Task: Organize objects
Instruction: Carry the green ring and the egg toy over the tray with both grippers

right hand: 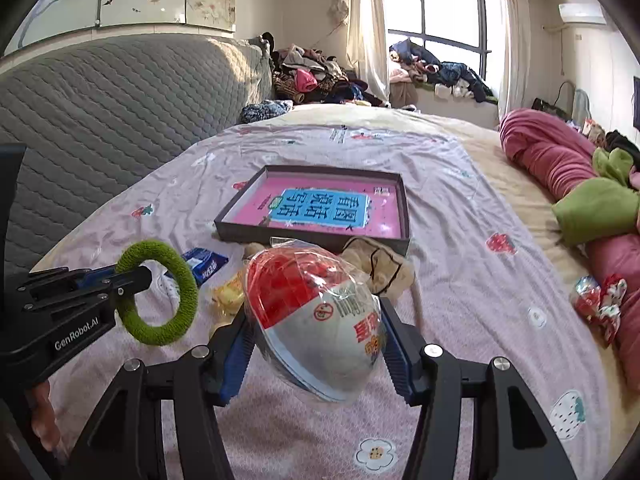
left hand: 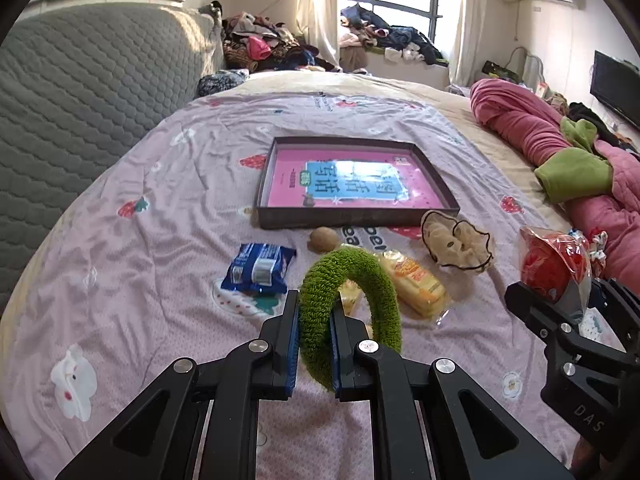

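The left gripper point(left hand: 314, 320) has its jaws clamped narrow on one side of a green ring point(left hand: 352, 308), a fuzzy hoop that stands upright between the pads with its far arc rising clear above the bed point(left hand: 120, 200). In the right wrist view the same ring point(right hand: 160, 292) hangs off the tips of that gripper point(right hand: 132, 276) at the left edge, held above the pink sheet. The right gripper point(right hand: 316, 340) has its jaws set about halfway and closed on an egg point(right hand: 312, 312), a big plastic-wrapped toy with a red top half and a white printed lower half; it sits tilted between the blue pads, lifted off the bed. From the left wrist view the egg point(left hand: 554, 268) shows at the right, gripped by the right gripper point(left hand: 560, 300). Ahead on the sheet lies a shallow dark tray point(left hand: 264, 184) with a pink and blue book point(left hand: 352, 182) lying flat inside it. Between the tray and the grippers lie a blue packet point(left hand: 260, 268), a yellow packet point(left hand: 416, 284), a small brown round thing point(left hand: 323, 239) just in front of the tray, and a beige frilled piece with black trim point(left hand: 456, 246) near the tray's right corner. A rolled pink quilt point(left hand: 532, 128) with green cloth point(left hand: 576, 174) on it lies along the bed's right side, and a grey quilted headboard point(left hand: 80, 100) stands at the left.
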A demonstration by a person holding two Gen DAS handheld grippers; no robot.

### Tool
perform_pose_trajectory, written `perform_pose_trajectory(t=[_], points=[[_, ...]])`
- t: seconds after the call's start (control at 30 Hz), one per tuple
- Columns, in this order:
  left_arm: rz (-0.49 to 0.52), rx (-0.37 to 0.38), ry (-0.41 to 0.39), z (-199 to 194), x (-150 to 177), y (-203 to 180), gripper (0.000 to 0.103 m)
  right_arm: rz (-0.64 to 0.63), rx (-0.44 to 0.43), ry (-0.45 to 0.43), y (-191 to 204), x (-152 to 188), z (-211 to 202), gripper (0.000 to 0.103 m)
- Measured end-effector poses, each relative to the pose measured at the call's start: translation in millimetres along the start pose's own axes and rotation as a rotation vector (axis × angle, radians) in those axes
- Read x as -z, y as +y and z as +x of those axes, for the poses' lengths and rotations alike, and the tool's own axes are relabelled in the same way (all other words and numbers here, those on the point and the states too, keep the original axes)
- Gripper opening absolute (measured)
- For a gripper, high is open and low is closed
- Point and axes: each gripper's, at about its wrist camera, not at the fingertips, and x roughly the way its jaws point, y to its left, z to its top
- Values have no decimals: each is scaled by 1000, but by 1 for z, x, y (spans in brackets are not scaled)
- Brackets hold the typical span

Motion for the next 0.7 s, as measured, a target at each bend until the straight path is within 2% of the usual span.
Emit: perform_pose_trajectory(t=[0.7], points=[[10,-18,-70,2,-50,1,13,-7,-15,-47,-3,-42,4,58]])
